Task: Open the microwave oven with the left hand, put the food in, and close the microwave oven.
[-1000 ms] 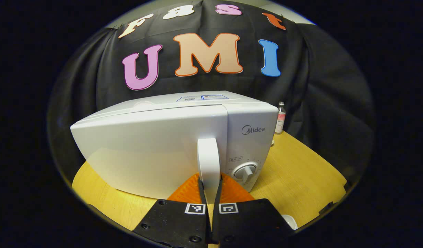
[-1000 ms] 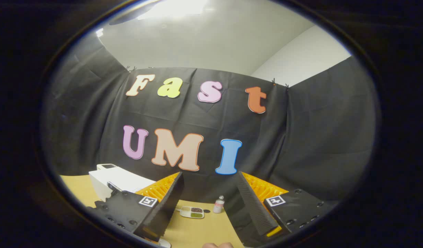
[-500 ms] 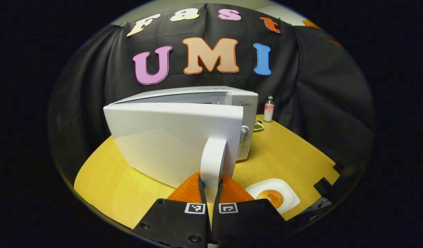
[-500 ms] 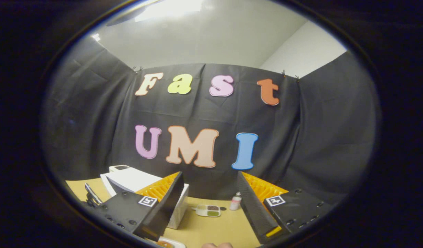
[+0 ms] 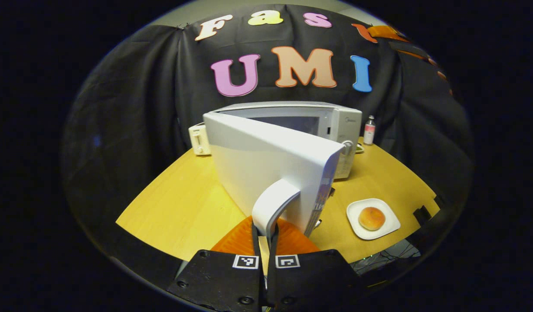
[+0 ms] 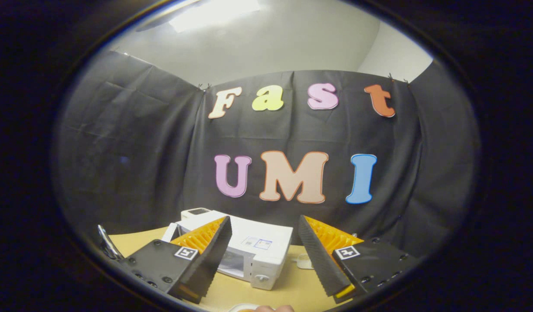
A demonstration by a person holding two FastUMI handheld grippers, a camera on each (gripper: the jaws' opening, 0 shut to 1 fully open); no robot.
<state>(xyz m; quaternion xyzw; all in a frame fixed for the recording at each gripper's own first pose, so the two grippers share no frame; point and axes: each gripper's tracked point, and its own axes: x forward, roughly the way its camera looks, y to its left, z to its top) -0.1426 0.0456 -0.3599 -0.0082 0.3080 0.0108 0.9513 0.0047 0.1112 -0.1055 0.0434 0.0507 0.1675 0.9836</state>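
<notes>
On table (image 5: 184, 208), left gripper (image 5: 263, 232) pinching microwave door handle (image 5: 273, 203); right gripper (image 6: 264, 242) spread. Bun (image 5: 371, 218) likely soft: lift by plate (image 5: 392, 223) rim.

We cannot see the white microwave oven's (image 5: 331, 123) cavity floor behind its swung white door (image 5: 266, 169); the small pink-labelled bottle's (image 5: 369, 130) label is too small to read.

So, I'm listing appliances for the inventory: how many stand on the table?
2. The microwave stands mid-table with its door swung open; a small toaster sits behind the door near the cloth wall. More could be hidden behind the microwave.
</notes>
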